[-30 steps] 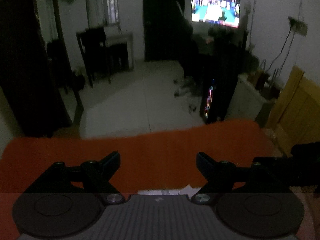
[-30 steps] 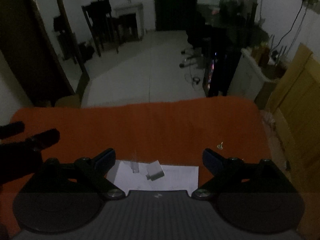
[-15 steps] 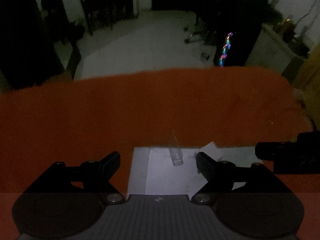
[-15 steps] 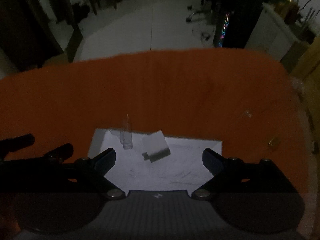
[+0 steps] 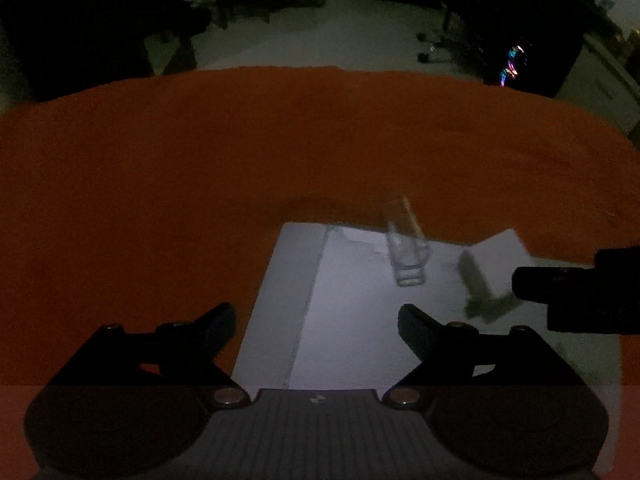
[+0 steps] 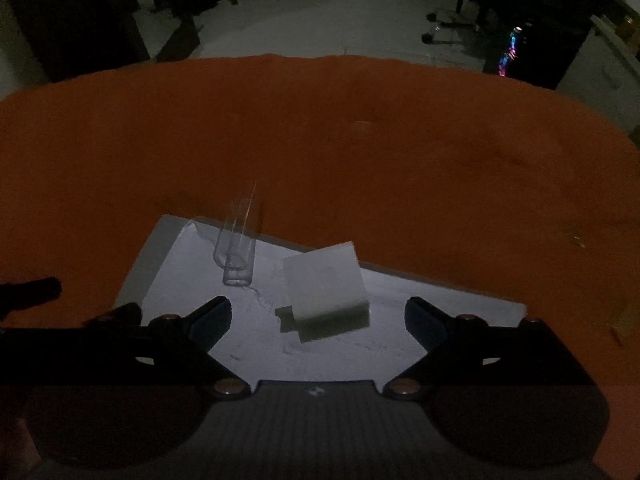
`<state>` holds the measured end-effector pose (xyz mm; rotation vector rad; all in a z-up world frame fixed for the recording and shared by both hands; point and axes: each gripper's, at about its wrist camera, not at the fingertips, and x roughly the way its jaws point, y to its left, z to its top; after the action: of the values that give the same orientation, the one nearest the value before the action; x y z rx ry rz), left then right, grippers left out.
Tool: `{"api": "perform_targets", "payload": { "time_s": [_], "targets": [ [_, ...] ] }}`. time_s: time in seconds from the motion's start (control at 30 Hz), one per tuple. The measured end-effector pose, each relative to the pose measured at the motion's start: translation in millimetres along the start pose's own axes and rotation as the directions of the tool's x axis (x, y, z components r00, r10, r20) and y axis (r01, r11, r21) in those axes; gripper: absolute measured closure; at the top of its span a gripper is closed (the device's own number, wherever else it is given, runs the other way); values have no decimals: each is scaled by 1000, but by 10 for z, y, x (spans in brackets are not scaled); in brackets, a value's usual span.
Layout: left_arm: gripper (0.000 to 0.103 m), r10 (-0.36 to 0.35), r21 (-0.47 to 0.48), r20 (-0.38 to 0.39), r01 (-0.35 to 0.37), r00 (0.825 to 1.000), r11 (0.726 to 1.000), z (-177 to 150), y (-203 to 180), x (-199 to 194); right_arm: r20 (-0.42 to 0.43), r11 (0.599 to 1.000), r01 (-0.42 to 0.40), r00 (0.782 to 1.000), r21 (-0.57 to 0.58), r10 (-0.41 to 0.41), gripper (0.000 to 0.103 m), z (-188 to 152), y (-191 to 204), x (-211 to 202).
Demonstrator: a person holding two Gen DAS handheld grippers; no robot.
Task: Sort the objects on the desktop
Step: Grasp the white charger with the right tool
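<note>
Both of my grippers hang over the near part of the orange cloth (image 6: pixel 360 152) that covers the table, tilted steeply down at it. My left gripper (image 5: pixel 316 320) has its jaws wide apart, just having opened further, with nothing between them but bare white paper (image 5: pixel 352 320). My right gripper (image 6: pixel 318 316) is also spread wide and grips nothing; the white block sits on the paper beyond its fingertips, untouched.

That sheet of paper (image 6: pixel 360 352) lies flat at the near edge of the cloth, its far left corner reaching furthest onto the orange. On it, near the middle, rests a pale white block (image 6: pixel 324 288) with a small dark piece (image 6: pixel 284 312) sticking out at its lower left; what the piece is I cannot tell in this dim light. Just left of the block, close to the paper's far edge, stands a small clear glass tube (image 6: pixel 238 248), upright, apart from the block.

A couple of tiny items (image 6: pixel 578 240) lie on the cloth toward its right edge, too small to identify.
</note>
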<state>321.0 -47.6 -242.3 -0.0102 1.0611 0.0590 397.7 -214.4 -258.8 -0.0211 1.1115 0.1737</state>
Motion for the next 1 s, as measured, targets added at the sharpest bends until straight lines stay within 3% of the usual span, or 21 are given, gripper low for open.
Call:
{"api": "perform_targets", "payload": {
  "time_s": [0.13, 0.2, 0.3, 0.43, 0.5, 0.53, 0.57, 0.63, 0.77, 0.83, 0.9, 0.97, 1.0],
  "targets": [
    [13, 24, 39, -33, -23, 999, 999, -176, 39, 211, 3, 997, -6, 1000, -75, 6, 7, -141, 74, 343],
    [13, 10, -19, -84, -11, 996, 1000, -154, 145, 277, -27, 994, 7, 1000, -111, -10, 7, -229, 105, 562],
    [12, -3, -76, -70, -2, 998, 997, -93, 295, 214, 2, 985, 82, 997, -151, -82, 7, -308, 113, 747],
    [6, -7, -43, -31, 5, 1000, 999, -80, 355, 41, 66, 986, 73, 996, -147, -64, 6, -274, 33, 874],
    [6, -19, -46, -38, 17, 999, 999, -99, 398, 9, 68, 990, 43, 997, -137, -34, 12, -269, -3, 952],
    [6, -22, -45, -43, 20, 999, 999, -107, 411, 5, 79, 991, 13, 997, -130, -3, 26, -281, -26, 961],
    [6, -14, -39, -48, 12, 999, 999, -113, 420, 6, 87, 992, 4, 996, -127, 7, 27, -297, -55, 968],
    [6, -1, -27, -61, -1, 998, 1000, -102, 430, -3, 81, 994, 0, 997, -109, 9, 27, -329, -96, 903],
    [6, 23, 25, -72, -21, 997, 999, -20, 317, -18, -20, 995, -30, 999, -98, 28, 27, -464, -198, 641],
    [6, 18, 110, -37, -14, 999, 994, -3, 212, -125, -62, 995, -3, 998, -104, -3, 27, -562, -257, 449],
    [6, 84, 252, 32, -90, 996, 963, 0, 89, -291, -82, 991, 35, 996, -128, -46, 27, -693, -327, 238],
    [6, 69, 291, 73, -87, 995, 953, -14, 41, -507, -90, 990, 71, 993, -123, -82, 27, -792, -403, 33],
    [6, 27, 278, 57, -41, 998, 960, -13, 32, -585, -86, 992, 76, 993, -104, -85, 27, -827, -469, -79]
  ]
}}
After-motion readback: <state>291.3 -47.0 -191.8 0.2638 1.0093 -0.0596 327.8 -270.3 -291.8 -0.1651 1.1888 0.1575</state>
